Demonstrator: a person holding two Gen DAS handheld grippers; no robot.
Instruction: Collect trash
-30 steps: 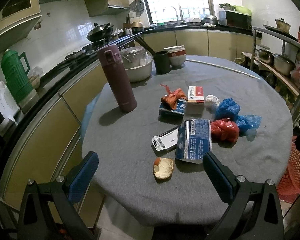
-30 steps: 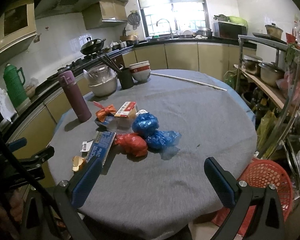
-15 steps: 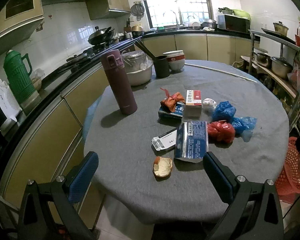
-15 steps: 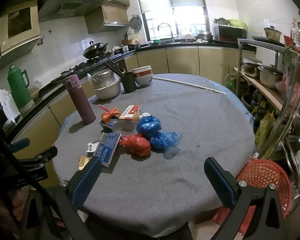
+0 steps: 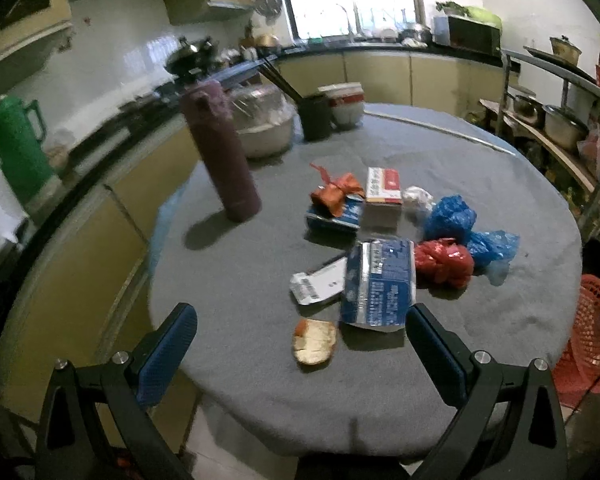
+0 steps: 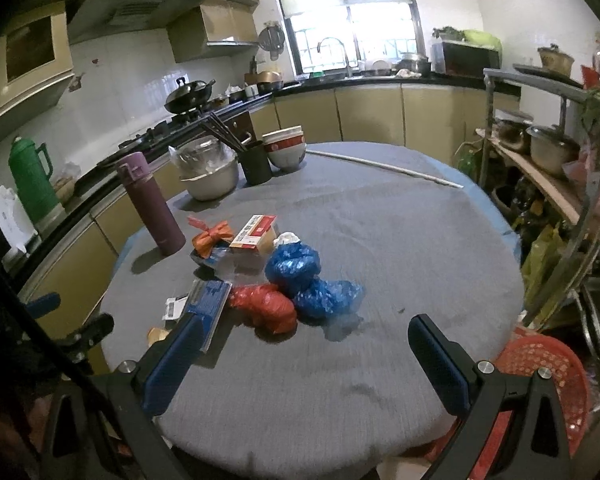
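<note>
Trash lies in a cluster near the middle of the round grey table (image 5: 480,168): a red bag (image 5: 444,262), two blue bags (image 5: 452,216), a blue foil wrapper (image 5: 378,286), a white label (image 5: 318,288), a small carton (image 5: 384,186), an orange-tied bundle (image 5: 336,194) and a peel scrap (image 5: 314,341) nearest the near edge.

Left gripper (image 5: 300,354): held above the near table edge, level with the peel scrap, jaws spread wide, nothing between them.

Right gripper (image 6: 306,360): held above the near right part of the table, jaws spread wide and empty; the red bag sits just beyond its left finger.

View differences: the right wrist view shows the left gripper at far left and more of the red basket (image 6: 540,364) beside the table. The left wrist view shows the whole peel scrap; it is motion-blurred around the purple flask (image 5: 220,152)
</note>
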